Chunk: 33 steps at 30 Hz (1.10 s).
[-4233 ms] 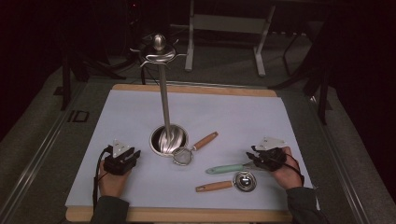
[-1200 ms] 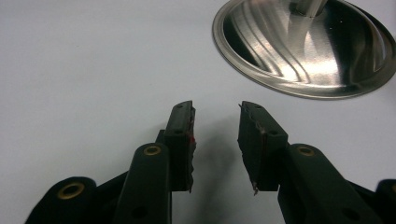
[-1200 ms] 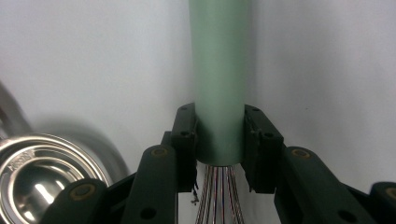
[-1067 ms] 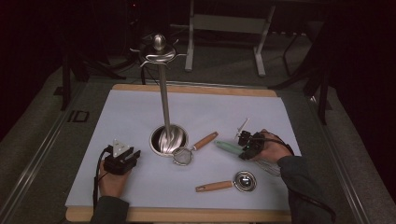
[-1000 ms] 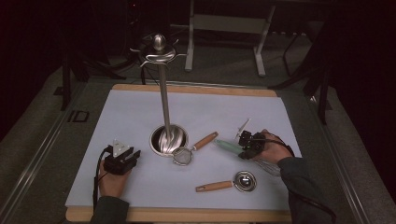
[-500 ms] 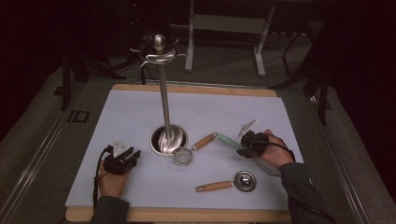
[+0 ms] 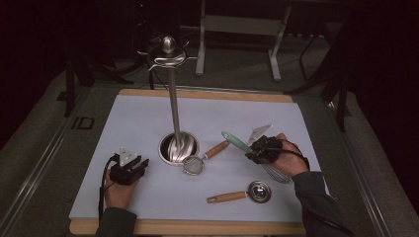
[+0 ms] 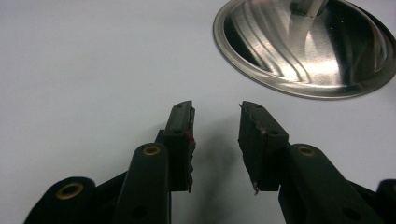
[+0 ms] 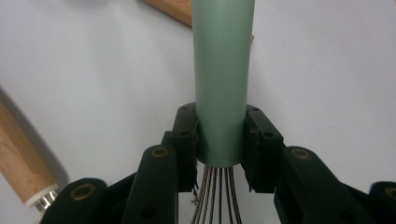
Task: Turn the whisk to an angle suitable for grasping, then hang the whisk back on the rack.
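Lifted since the earlier frames, the whisk [image 7: 240,143] has left the mat [image 7: 138,118] and now tilts with its green handle toward ten o'clock, wires trailing under the right hand. Right gripper [image 7: 260,150] is clamped on the handle just above the wires. Left gripper [image 7: 129,169] rests at eight o'clock from the stand base [image 7: 178,147], its jaws narrowly apart with nothing between them

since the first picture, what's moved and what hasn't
The right tool has taken hold of the green-handled whisk, which lay flat near the measuring cup, and raised it, handle pointing toward the stand. The hand has shifted up the mat and toward the stand. The left tool, strainer and measuring cup stayed where they were.
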Tool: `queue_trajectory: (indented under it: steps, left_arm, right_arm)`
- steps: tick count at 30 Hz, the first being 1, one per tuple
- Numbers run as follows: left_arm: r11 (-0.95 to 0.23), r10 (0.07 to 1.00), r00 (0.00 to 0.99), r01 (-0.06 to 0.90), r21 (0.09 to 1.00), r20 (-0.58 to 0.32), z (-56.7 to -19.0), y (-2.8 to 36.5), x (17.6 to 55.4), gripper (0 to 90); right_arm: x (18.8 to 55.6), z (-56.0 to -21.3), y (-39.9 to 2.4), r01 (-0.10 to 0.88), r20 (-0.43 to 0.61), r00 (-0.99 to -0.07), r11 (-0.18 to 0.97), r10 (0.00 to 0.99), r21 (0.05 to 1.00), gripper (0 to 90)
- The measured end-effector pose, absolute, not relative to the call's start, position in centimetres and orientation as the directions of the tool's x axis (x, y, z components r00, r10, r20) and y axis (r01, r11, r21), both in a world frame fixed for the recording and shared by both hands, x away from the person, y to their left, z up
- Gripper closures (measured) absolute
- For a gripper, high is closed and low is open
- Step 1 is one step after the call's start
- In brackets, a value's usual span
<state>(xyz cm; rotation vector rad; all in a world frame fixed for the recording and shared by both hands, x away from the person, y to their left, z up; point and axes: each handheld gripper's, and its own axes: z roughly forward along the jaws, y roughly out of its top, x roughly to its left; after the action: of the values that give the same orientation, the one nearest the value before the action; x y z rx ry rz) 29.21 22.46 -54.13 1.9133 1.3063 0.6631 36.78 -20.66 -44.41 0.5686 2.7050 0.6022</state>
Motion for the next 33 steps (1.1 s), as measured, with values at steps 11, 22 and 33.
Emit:
queue_trajectory:
  steps: [11,22,33]
  left_arm:
    - [-0.231,0.934,0.356,0.566,0.791,0.019,-54.1,22.5,29.2,65.4]
    - [-0.231,0.935,0.355,0.565,0.792,0.02,-54.1,22.4,29.2,65.4]
    - [-0.231,0.935,0.354,0.566,0.791,0.02,-54.1,22.4,29.2,65.2]
  right_arm:
    - [36.4,-43.4,-19.6,0.273,-0.23,-0.871,0.818,0.434,0.506,69.2]
    - [35.7,-42.1,-18.5,0.219,-0.232,-0.876,0.777,0.423,0.591,69.2]
    - [34.8,-40.6,-16.8,0.154,-0.252,-0.878,0.738,0.407,0.657,69.3]
